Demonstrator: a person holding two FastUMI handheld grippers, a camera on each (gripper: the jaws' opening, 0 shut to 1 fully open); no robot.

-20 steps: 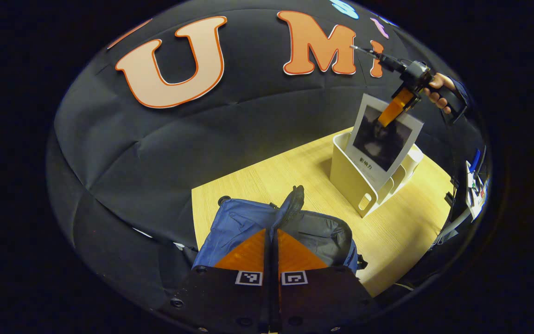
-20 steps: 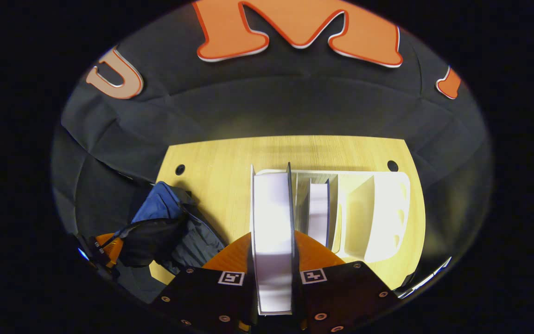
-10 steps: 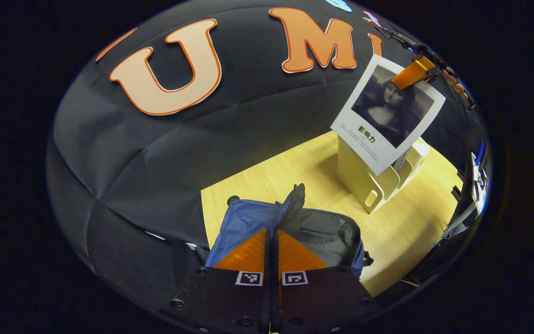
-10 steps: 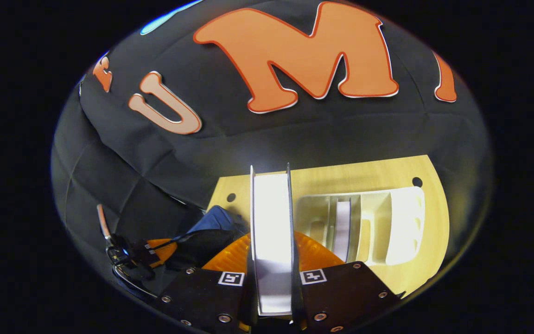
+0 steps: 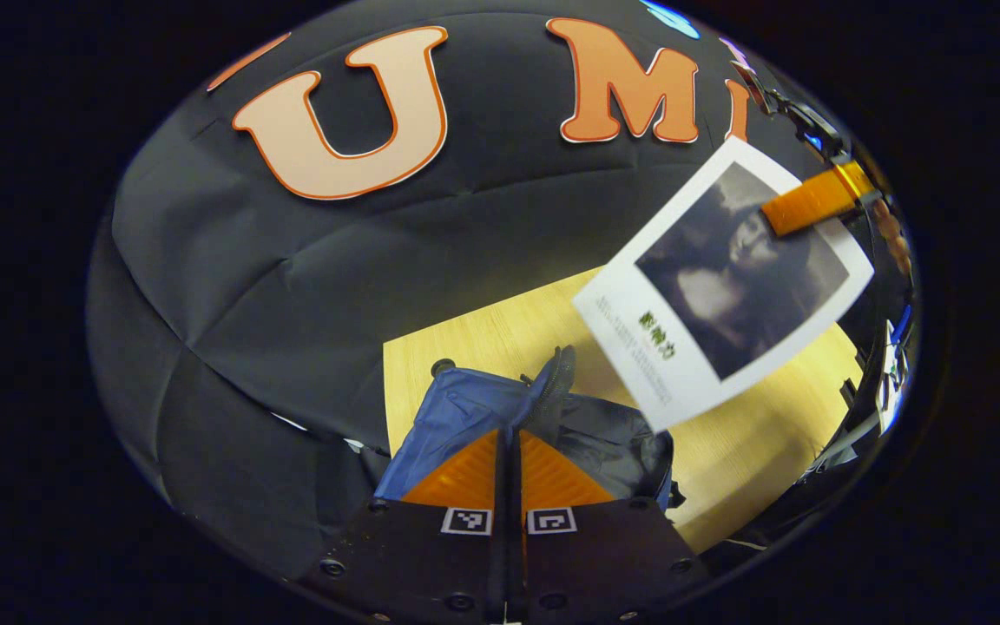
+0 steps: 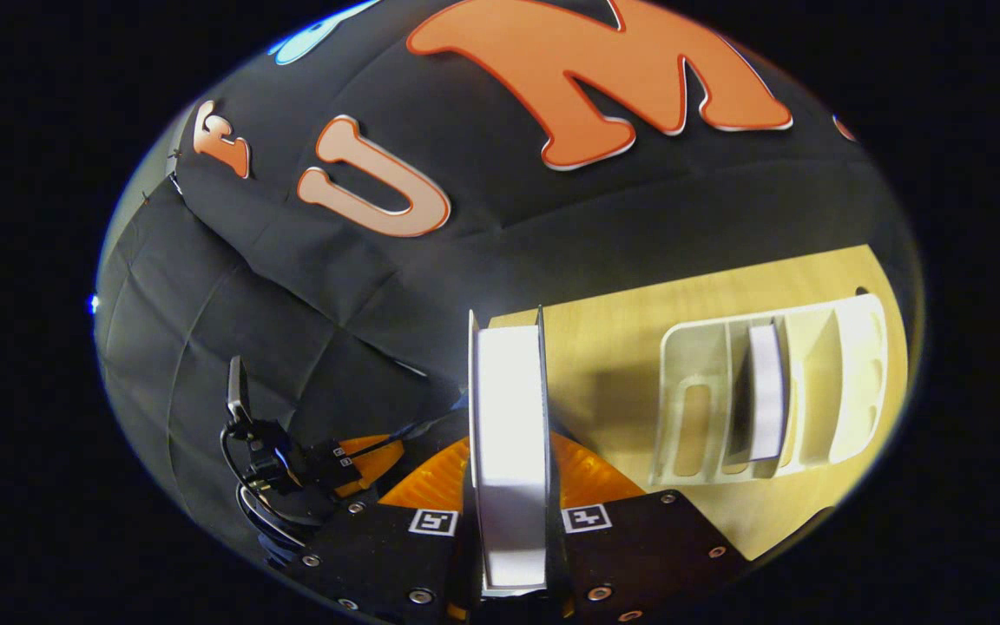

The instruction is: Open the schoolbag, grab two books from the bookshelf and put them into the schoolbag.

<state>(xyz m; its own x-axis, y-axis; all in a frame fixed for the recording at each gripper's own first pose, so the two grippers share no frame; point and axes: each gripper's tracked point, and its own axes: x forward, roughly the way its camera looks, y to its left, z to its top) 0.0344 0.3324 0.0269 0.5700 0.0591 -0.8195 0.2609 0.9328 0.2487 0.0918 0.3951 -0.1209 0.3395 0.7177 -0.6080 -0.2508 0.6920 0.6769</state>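
Note:
In the left gripper view, the blue schoolbag (image 5: 457, 412) sits at the near corner of the wooden table (image 5: 483, 338) with its mouth open. My left gripper (image 5: 509, 434) is shut on the bag's dark upper rim and holds it up. A white book (image 5: 726, 286) with a dark portrait on its cover hangs tilted in the air just right of and above the bag's mouth, with my right gripper (image 5: 804, 213) shut on its top corner. In the right gripper view that book (image 6: 509, 417) stands edge-on between the fingers of the right gripper (image 6: 509, 447). The left gripper (image 6: 352, 456) shows low on the left.
A white bookshelf (image 6: 812, 382) stands on the table (image 6: 621, 347) to the right, with a second book (image 6: 765, 391) upright in a middle slot. Bare tabletop lies between the shelf and the bag. Small cluttered items (image 5: 891, 373) sit beyond the table's right edge.
My right gripper has lifted the book out of the bookshelf and carried it left, over toward the bag's mouth, tilting it. The left gripper has kept its hold on the bag's rim.

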